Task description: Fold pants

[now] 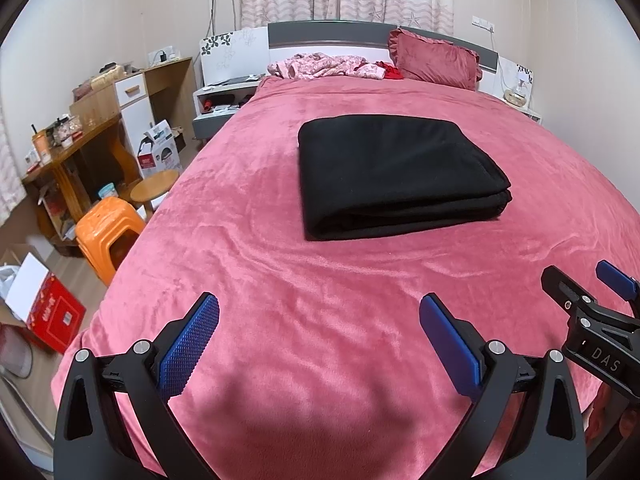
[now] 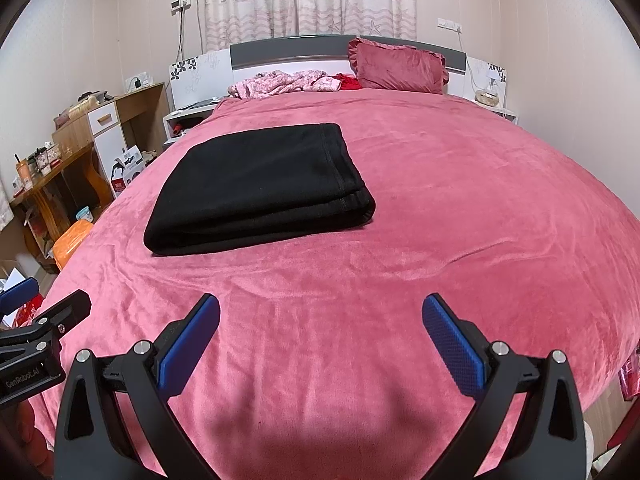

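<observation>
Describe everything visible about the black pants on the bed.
The black pants lie folded into a neat, flat rectangle of several stacked layers, in a soft, matte, fleece-like fabric. The rounded fold faces the camera; the layered edges and a stitched hem show along the right side in the right wrist view. They rest on the pink bedspread, near the middle of the bed, short of the pillow. Nothing else touches them: both grippers are open and held well back from the pants, over the near part of the bedspread.

Ahead of my two spread grippers, left (image 1: pixel 320 320) and right (image 2: pixel 320 320), I count one folded pants (image 1: pixel 396 176), one pillow (image 1: pixel 436 60), and left of them two stools (image 1: pixel 106 232).
</observation>
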The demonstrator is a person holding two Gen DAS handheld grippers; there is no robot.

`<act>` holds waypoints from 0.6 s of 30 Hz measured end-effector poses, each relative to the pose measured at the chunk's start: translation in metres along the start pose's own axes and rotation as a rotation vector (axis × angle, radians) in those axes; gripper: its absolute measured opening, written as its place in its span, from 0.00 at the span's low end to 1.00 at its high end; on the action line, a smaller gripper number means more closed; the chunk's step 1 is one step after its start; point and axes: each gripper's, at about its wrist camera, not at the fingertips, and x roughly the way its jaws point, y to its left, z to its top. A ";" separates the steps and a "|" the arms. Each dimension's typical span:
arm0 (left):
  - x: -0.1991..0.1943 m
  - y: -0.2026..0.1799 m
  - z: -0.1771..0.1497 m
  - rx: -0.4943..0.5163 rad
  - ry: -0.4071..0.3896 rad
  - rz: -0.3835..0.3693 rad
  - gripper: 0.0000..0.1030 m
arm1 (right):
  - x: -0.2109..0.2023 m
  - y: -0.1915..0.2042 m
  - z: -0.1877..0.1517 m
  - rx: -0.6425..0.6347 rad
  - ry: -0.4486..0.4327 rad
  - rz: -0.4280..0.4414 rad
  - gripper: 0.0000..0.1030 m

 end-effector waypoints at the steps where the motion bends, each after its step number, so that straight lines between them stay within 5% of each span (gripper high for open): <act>1: 0.000 0.000 0.000 -0.001 0.001 -0.001 0.96 | 0.000 0.000 0.000 0.000 0.000 0.001 0.98; 18: 0.006 0.002 -0.003 -0.008 0.033 0.001 0.96 | 0.003 -0.002 -0.002 0.004 0.010 -0.001 0.98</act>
